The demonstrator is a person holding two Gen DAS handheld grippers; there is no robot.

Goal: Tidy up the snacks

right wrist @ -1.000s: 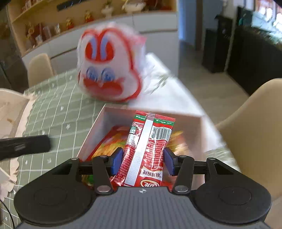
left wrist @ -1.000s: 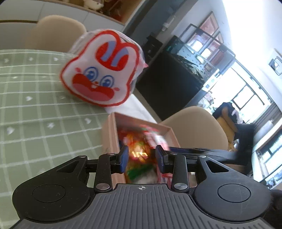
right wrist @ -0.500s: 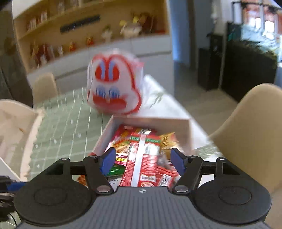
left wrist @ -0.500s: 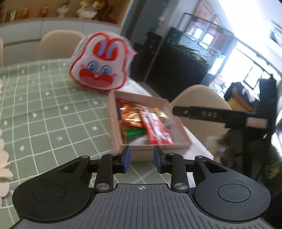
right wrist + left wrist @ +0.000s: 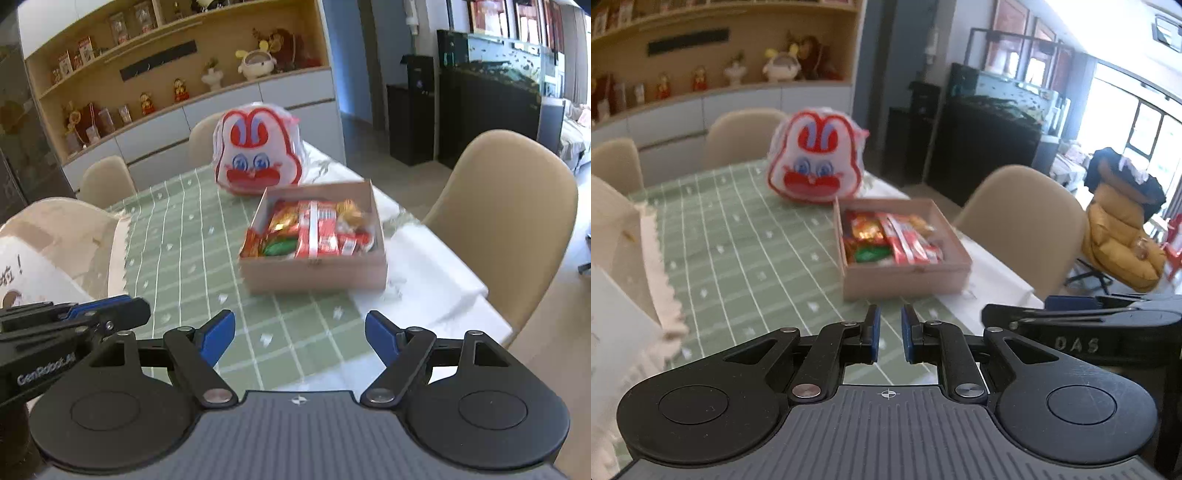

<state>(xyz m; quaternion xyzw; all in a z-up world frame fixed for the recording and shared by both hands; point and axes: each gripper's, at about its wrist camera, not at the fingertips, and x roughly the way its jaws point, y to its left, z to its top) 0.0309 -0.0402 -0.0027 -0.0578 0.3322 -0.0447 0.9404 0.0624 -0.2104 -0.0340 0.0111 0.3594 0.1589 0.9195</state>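
Note:
A shallow wooden box (image 5: 905, 282) sits on the green checked tablecloth, filled with red, orange and green snack packets (image 5: 890, 240). In the right wrist view the same box (image 5: 314, 275) lies ahead with the packets (image 5: 314, 232) inside. My left gripper (image 5: 888, 321) is shut and empty, held back from the box's near wall. My right gripper (image 5: 300, 328) hovers short of the box; its jaws are opening with nothing between them. Each gripper shows at the edge of the other's view.
A white bag printed with a red rabbit face (image 5: 814, 168) stands behind the box. A white paper bag (image 5: 44, 243) sits at the left. Beige chairs (image 5: 509, 221) ring the table. The table's right edge (image 5: 476, 291) is close to the box.
Both grippers pulled back and up from the box. The right one let go of the red packet, which now lies in the box, and opened wider. The left jaws closed.

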